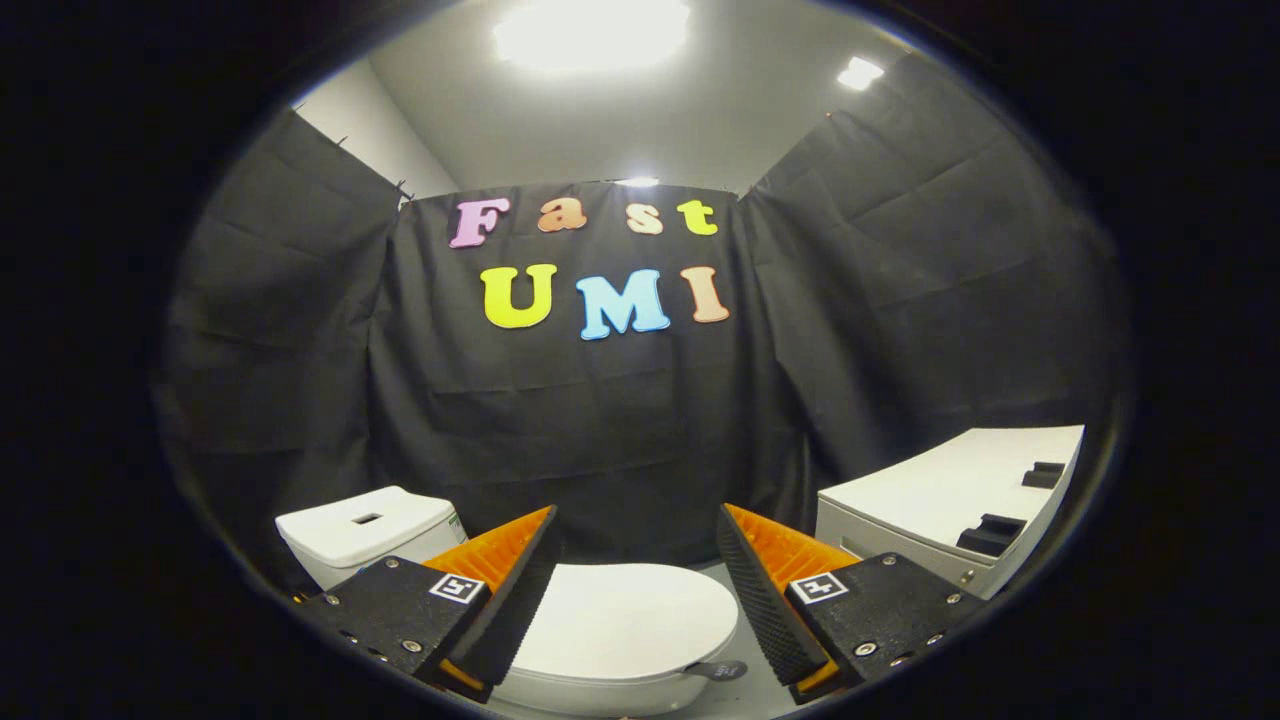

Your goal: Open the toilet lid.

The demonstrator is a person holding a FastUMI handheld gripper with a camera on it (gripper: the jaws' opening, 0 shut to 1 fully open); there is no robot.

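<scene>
A white toilet stands low in the booth, its lid (625, 620) lying flat and closed over the bowl. Its white tank (365, 530) rises behind and to the left, beyond my left finger. My gripper (635, 555) hangs above the lid's near half with its fingers wide apart and nothing between them. The left finger (510, 590) and the right finger (765, 590) are orange with black ribbed pads. The lid shows in the gap between them, well clear of both pads. A small dark tab (722, 670) sits at the lid's right rim, just inside the right finger.
A white cabinet-like unit (950, 495) with two black blocks on top stands to the right of the toilet, beyond my right finger. Black cloth walls close in behind and on both sides. A strip of pale floor (745, 690) shows beside the bowl.
</scene>
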